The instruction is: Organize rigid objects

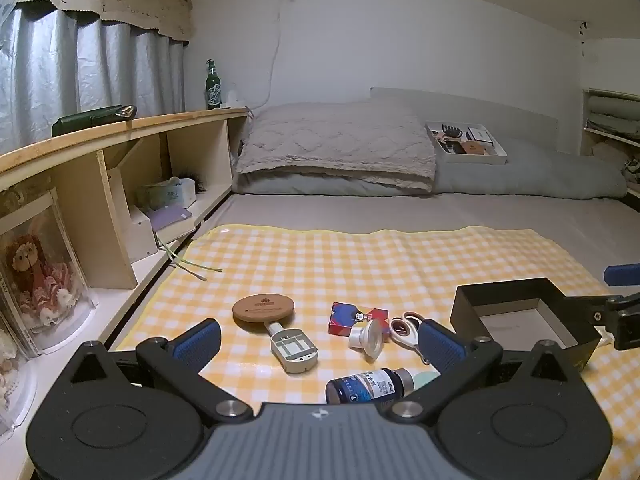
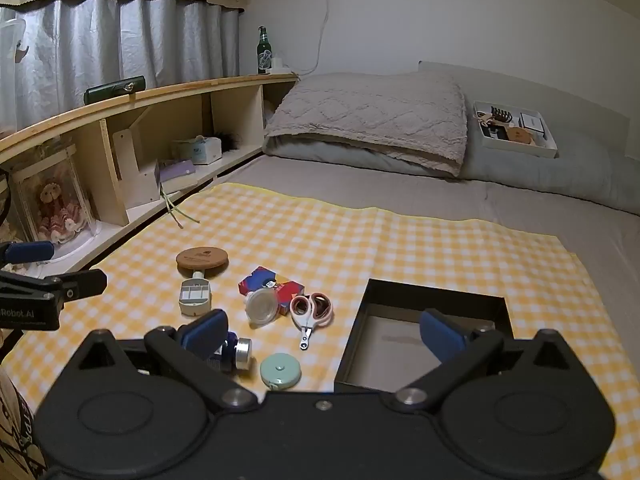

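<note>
Occlusion first: blue supplement bottle lies on its side, its base cut off by the left tool body, and in the right wrist view the right tool finger covers most of it. Mint tape measure is barely a sliver in the left view. Text on the round wooden coaster is unreadable. Black box on the yellow checked mat: open top, grey floor, nothing visible inside; near wall hides part of the floor. White tray on the far pillow holds small items, too small to name. Loose on the mat: grey plastic part, red-blue box, clear cup, pink-handled clippers. Both tools wide open, holding nothing.
</note>
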The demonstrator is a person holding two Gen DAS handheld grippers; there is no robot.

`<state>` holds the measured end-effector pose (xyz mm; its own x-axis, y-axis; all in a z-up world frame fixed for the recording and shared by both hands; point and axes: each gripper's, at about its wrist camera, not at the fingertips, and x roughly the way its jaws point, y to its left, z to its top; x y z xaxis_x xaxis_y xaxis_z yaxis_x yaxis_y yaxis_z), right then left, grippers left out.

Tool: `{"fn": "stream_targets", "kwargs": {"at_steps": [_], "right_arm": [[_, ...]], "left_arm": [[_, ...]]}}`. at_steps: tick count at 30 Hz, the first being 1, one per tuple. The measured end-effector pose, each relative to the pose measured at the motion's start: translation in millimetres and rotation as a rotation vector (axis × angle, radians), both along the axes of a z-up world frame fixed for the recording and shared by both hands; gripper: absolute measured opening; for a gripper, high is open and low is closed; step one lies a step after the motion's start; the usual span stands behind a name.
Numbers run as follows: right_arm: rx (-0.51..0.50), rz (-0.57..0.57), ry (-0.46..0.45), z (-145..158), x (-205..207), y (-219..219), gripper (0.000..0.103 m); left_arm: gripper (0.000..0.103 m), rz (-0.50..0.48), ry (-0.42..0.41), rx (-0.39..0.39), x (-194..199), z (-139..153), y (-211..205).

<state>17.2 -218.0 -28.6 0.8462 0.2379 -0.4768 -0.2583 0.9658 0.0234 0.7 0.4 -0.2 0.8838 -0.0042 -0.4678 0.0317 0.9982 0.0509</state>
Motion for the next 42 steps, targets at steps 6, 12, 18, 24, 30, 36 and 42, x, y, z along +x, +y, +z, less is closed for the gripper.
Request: {"fn": "stream_targets", "kwargs": {"at_steps": [6, 12, 18, 24, 30, 36, 42], "right_arm": [[-0.001, 0.005, -0.001, 0.2, -0.2, -0.8, 0.103], [-0.007, 0.005, 0.001, -2.1, -0.6, -0.3, 0.103], [-0.005, 0.002, 0.007, -1.2, 0.3, 0.1, 0.103], [-0.004, 0.0, 0.009, -1.2, -0.3, -0.8, 0.103], [-0.006, 0.0, 0.01, -2.5, -0.3, 0.2, 0.103], [-0.007, 0.0, 0.012, -2.1, 0.2, 0.6, 0.103], [-0.008, -0.001, 0.013, -2.2, 0.3, 0.9, 0.103]], "left_arm": [[0.103, 0.008, -0.017, 0.014, -1.3, -0.6, -1.2], [0.103, 0.008, -0.015, 0.015, -1.5, -0.4, -2.0], [0.103, 0.008, -0.012, 0.012, -0.8, -0.3, -1.0], [0.103, 0.006, -0.011, 0.012, -0.8, -0.2, -1.0], [0.103, 0.006, -0.011, 0.013, -0.7, -0.2, -1.0], [0.103, 0.006, -0.01, 0.013, -0.6, -0.3, -1.0], [0.103, 0.006, -0.01, 0.014, -0.6, -0.3, -1.0]]}}
